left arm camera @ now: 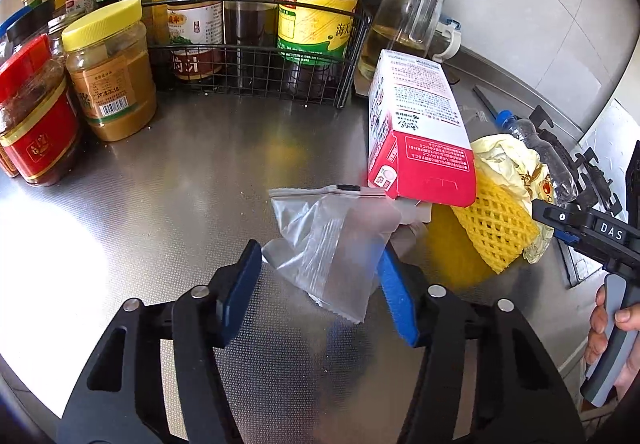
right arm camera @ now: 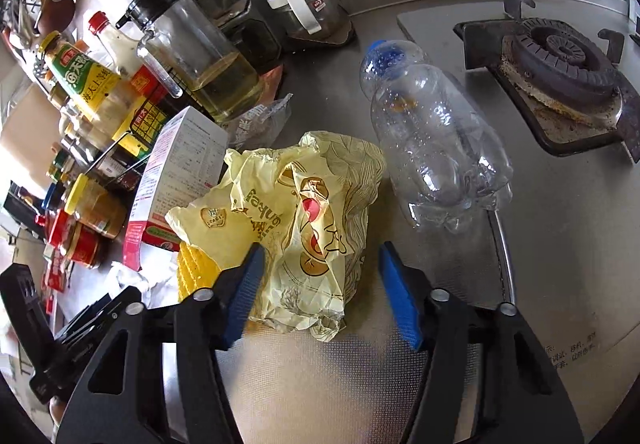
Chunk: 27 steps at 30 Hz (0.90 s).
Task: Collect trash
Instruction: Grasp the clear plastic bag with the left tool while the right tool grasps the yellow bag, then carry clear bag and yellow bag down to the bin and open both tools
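Left wrist view: the left gripper [left arm camera: 320, 284] hangs over a steel counter [left arm camera: 160, 204] with its jaws half apart around a clear zip bag [left arm camera: 328, 244]. The right pad [left arm camera: 396, 300] lies against the bag's edge, while the left pad [left arm camera: 240, 296] stands just clear of it, so the bag is between the jaws but not clamped. A red and white carton [left arm camera: 420, 140] lies tilted just beyond the bag, its near end resting over the bag's top. Right of the carton sit a yellow foam net [left arm camera: 496, 228], a crumpled yellow wrapper [left arm camera: 508, 160] and a clear bottle [left arm camera: 548, 152] with a blue cap. Far left stand a yellow-lidded jar [left arm camera: 112, 76] and a red jar [left arm camera: 40, 124]; a wire rack [left arm camera: 256, 60] holds sauce bottles. The right gripper [left arm camera: 568, 228] enters at the right edge, held by a hand [left arm camera: 612, 332]

Right wrist view: the right gripper [right arm camera: 320, 288] has its jaws partly open around the wrapper [right arm camera: 304, 228]. The left pad [right arm camera: 244, 292] touches the wrapper's side, the right pad [right arm camera: 400, 300] stands apart from it; nothing is pinched. The bottle [right arm camera: 432, 140] lies on its side just beyond and right of the wrapper, near a gas burner [right arm camera: 560, 64]. The carton [right arm camera: 172, 180] and foam net [right arm camera: 196, 268] lie left of the wrapper
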### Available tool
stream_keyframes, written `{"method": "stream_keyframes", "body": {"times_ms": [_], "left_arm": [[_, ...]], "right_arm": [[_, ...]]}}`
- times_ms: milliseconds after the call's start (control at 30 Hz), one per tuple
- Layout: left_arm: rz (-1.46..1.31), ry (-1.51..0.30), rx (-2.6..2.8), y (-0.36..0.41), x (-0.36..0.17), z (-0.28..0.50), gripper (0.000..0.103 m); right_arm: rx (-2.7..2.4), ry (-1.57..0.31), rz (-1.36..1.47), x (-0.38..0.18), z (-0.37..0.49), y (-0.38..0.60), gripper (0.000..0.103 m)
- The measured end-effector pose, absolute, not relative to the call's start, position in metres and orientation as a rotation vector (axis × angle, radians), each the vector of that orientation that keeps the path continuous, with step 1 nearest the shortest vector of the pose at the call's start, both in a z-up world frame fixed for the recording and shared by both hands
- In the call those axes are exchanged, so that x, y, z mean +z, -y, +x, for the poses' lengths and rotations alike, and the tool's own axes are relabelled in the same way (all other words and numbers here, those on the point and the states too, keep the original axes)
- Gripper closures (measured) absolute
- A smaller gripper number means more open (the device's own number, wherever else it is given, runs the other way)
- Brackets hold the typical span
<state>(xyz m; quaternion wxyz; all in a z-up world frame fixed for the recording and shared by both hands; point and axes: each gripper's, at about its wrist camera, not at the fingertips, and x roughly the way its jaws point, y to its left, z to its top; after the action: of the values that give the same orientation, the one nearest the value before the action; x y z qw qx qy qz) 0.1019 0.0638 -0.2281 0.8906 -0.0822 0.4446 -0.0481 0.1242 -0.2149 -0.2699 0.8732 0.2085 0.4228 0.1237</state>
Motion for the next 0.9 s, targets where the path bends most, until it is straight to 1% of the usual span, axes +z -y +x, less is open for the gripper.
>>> {"method": "stream_keyframes", "body": {"times_ms": [67,133,167,233,267,367,667,900], "left_arm": [[-0.165,-0.933,-0.103,-0.062,-0.230,0.101,0.063],[-0.159,-0.932,-0.103,-0.061,-0.230,0.098,0.069],[-0.158,-0.930,-0.107,-0.061,-0.229,0.096,0.077],[-0.154,-0.926,-0.116,-0.059,-0.227,0.093,0.086],[-0.153,-0.925,-0.122,-0.058,-0.225,0.091,0.087],[-0.150,-0.915,-0.140,-0.054,-0.219,0.084,0.090],[-0.142,-0.857,-0.202,-0.037,-0.179,0.040,0.092],[-0.147,-0.857,-0.276,-0.019,-0.164,-0.021,0.092]], "right_arm": [[0.269,-0.878,0.437,-0.271,0.123,0.216,0.067],[0.272,-0.864,0.418,-0.269,0.118,0.214,0.072],[0.273,-0.856,0.413,-0.268,0.117,0.214,0.075],[0.280,-0.837,0.407,-0.263,0.111,0.215,0.078],[0.281,-0.822,0.399,-0.260,0.108,0.214,0.078],[0.279,-0.775,0.378,-0.247,0.097,0.214,0.080],[0.277,-0.676,0.361,-0.208,0.044,0.222,0.080],[0.305,-0.686,0.358,-0.209,-0.029,0.221,0.080]]}}
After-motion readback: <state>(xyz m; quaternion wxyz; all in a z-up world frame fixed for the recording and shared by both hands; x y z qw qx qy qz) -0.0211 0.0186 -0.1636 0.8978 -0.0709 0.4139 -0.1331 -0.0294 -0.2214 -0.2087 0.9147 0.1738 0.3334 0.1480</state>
